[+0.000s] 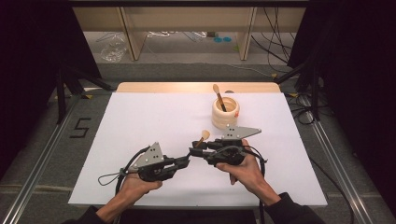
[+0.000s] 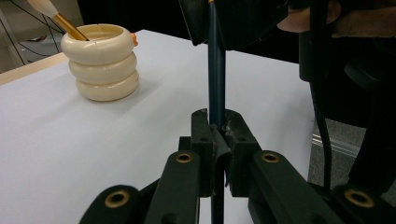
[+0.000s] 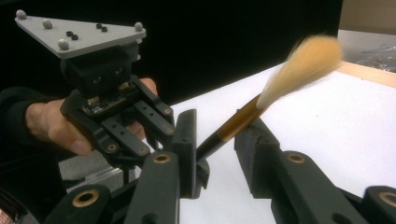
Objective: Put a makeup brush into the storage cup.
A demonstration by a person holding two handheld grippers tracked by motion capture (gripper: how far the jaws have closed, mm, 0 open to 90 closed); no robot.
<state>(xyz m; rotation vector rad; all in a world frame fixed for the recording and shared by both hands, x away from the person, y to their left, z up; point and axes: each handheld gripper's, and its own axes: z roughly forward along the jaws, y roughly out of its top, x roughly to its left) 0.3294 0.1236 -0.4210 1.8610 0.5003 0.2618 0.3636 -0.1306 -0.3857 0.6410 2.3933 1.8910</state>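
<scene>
The left tongs (image 1: 186,161) are clamped on the dark handle end of a brush (image 1: 202,138), which runs up from them toward the right tongs (image 1: 194,151). In the right gripper view the brush (image 3: 243,116) passes between the right tongs (image 3: 217,149): the handle lies against one jaw while the other stands off, so no grip is made there yet. The bristles (image 3: 306,63) point up and away, clear of the surface (image 1: 149,121). A ringed holder (image 1: 225,113) stands farther back with a second brush (image 1: 218,97) in it.

Judged step: handing the brush from left to right for placing in the holder.

Procedure:
- Keep the left hand steady until transfer is complete.
- Bring the right tongs together squarely on the handle, below the gold ferrule, never on the bristles.
- Confirm both pads bear on the handle before the left tongs let go.
- Release left slowly; a thin round handle is likely to roll or pivot if gripped off-centre.
- Keep the cables clear of the holder.
</scene>
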